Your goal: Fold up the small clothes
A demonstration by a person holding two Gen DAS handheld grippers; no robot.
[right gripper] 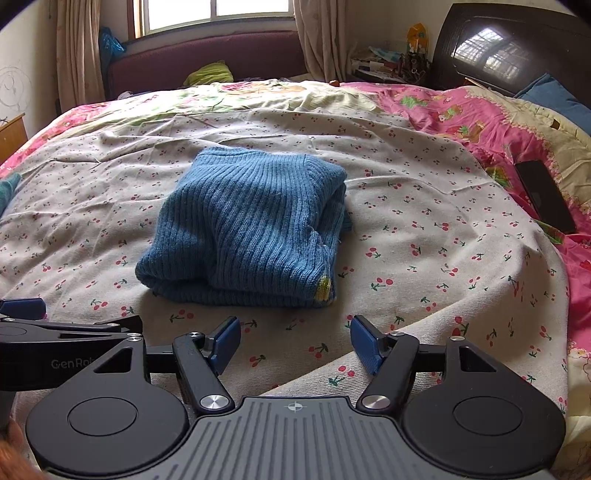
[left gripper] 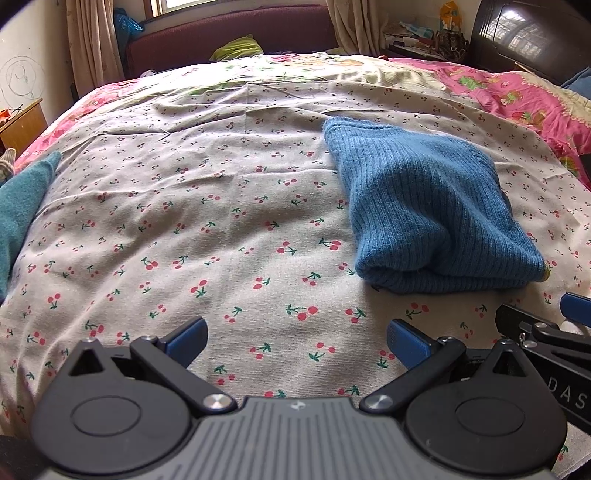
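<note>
Blue sweater: folded into a compact bundle, lying mid-bed on the cherry-print sheet. Fold looks finished; next garment likely the teal one at the sheet's left edge.
Left hand-held gripper: jaws apart, empty.
Right hand-held gripper: jaws apart, empty, just short of the sweater.
Room: pink quilt, phone, curtained window.

Setting identified as a home bedroom: a bed spread with a cherry-print sheet and pink quilt, a dark headboard, curtained window, cluttered nightstand.
</note>
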